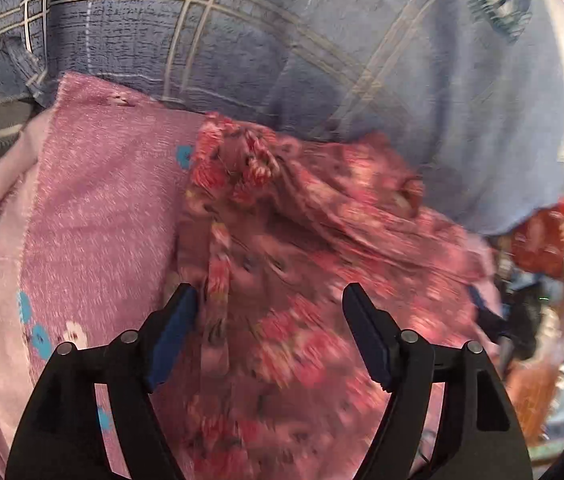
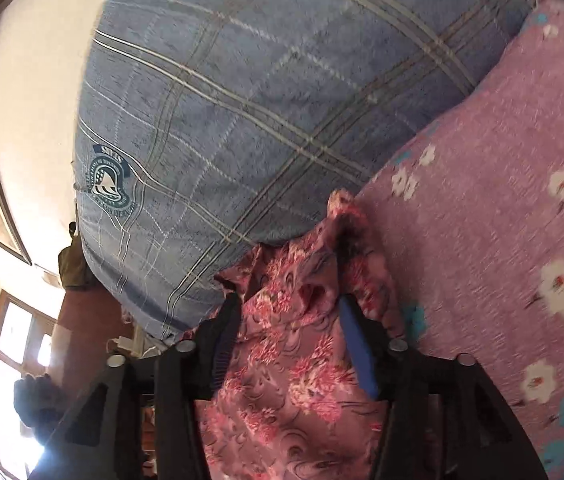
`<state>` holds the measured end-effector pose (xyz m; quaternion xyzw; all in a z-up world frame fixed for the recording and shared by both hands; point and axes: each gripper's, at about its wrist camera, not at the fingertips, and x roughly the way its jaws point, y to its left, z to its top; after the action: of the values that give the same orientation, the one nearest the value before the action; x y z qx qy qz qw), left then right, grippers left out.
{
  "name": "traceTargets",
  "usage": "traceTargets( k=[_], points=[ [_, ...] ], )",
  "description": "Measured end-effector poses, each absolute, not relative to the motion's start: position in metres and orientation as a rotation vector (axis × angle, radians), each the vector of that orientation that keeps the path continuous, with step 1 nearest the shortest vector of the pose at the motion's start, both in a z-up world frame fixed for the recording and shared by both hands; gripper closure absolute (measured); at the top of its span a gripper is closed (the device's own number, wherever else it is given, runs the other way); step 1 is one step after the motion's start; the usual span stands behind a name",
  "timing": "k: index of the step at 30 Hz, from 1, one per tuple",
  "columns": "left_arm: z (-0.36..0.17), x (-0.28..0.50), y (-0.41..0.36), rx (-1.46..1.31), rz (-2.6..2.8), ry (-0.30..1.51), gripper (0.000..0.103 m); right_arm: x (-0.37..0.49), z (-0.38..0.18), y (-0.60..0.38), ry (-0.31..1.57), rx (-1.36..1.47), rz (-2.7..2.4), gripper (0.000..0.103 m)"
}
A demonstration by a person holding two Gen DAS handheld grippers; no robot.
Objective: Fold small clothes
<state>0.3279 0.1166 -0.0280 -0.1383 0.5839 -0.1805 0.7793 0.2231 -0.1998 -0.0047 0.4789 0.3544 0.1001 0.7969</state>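
Red floral garment (image 1: 302,272) lies crumpled on pink flowered sheet (image 1: 101,208), near edge of blue plaid pillow (image 1: 241,40); left gripper (image 1: 269,300) wide, nothing held; right gripper (image 2: 290,308) parted, cloth loose between fingers; best flatten the garment before creasing.

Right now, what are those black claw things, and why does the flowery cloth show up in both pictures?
Those claws are two grabbing tools, one held in each of a person's hands. Each has a little camera looking along its jaws, so you get one picture per hand. The left gripper and the right gripper both have jaws standing apart, not pinching, over a small red flowery garment waiting to be folded. It lies on a pink sheet printed with white and blue flowers. Behind sits a big blue checked pillow.
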Motion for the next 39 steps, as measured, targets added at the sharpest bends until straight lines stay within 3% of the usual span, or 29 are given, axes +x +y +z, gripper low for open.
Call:
traceTargets(
  k=[2,3,4,5,7,9,12,16,20,22,24,25,26,29,34,36,37,39],
  points=[
    [-0.036,0.344,0.113,-0.274,-0.31,1.273,0.03,0.238,-0.013,-0.196,0.793,1.053,0.19,0.044],
    [-0.039,0.355,0.112,-0.246,-0.266,1.267,0.04,0.248,-0.015,-0.197,0.794,1.078,0.193,0.048],
    [-0.04,0.365,0.112,-0.204,-0.207,1.256,0.061,0.258,-0.014,-0.199,0.788,1.095,0.207,0.062],
    [-0.042,0.376,0.118,-0.191,-0.145,1.259,0.066,0.269,-0.01,-0.203,0.76,1.12,0.221,0.073],
    [-0.037,0.39,0.143,-0.332,-0.084,1.243,0.067,0.28,0.006,-0.216,0.639,1.16,0.21,0.074],
    [-0.026,0.392,0.176,-0.481,-0.056,1.192,0.067,0.281,0.021,-0.225,0.59,1.1,0.164,0.073],
    [-0.022,0.385,0.2,-0.539,-0.115,1.192,0.064,0.276,0.029,-0.234,0.637,0.975,0.095,0.062],
    [-0.025,0.361,0.199,-0.489,-0.239,1.242,0.04,0.259,0.013,-0.24,0.721,0.89,0.026,0.054],
    [-0.029,0.341,0.171,-0.423,-0.371,1.282,0.029,0.259,-0.011,-0.233,0.79,0.928,0.025,0.05],
    [-0.034,0.335,0.155,-0.285,-0.331,1.296,0.029,0.267,-0.017,-0.222,0.834,0.903,0.036,0.049],
    [-0.036,0.33,0.144,-0.157,-0.276,1.265,0.048,0.274,-0.015,-0.207,0.866,0.829,0.044,0.055],
    [-0.034,0.33,0.143,-0.133,-0.279,1.247,0.077,0.277,-0.009,-0.2,0.868,0.767,0.055,0.08],
    [-0.033,0.332,0.143,-0.142,-0.285,1.24,0.089,0.277,0.001,-0.195,0.842,0.699,0.067,0.093],
    [-0.036,0.35,0.154,-0.195,-0.211,1.222,0.095,0.265,0.023,-0.205,0.708,0.682,0.031,0.098],
    [-0.04,0.355,0.196,-0.424,-0.165,1.268,0.095,0.276,-0.017,-0.217,0.912,0.684,-0.082,0.095],
    [-0.028,0.341,0.211,-0.44,-0.181,1.251,0.094,0.258,-0.013,-0.219,0.852,0.736,-0.069,0.089],
    [-0.023,0.331,0.215,-0.428,-0.19,1.244,0.09,0.244,-0.008,-0.221,0.815,0.756,-0.061,0.089],
    [-0.012,0.309,0.223,-0.424,-0.224,1.229,0.073,0.22,0.002,-0.222,0.781,0.784,-0.027,0.089]
  ],
)
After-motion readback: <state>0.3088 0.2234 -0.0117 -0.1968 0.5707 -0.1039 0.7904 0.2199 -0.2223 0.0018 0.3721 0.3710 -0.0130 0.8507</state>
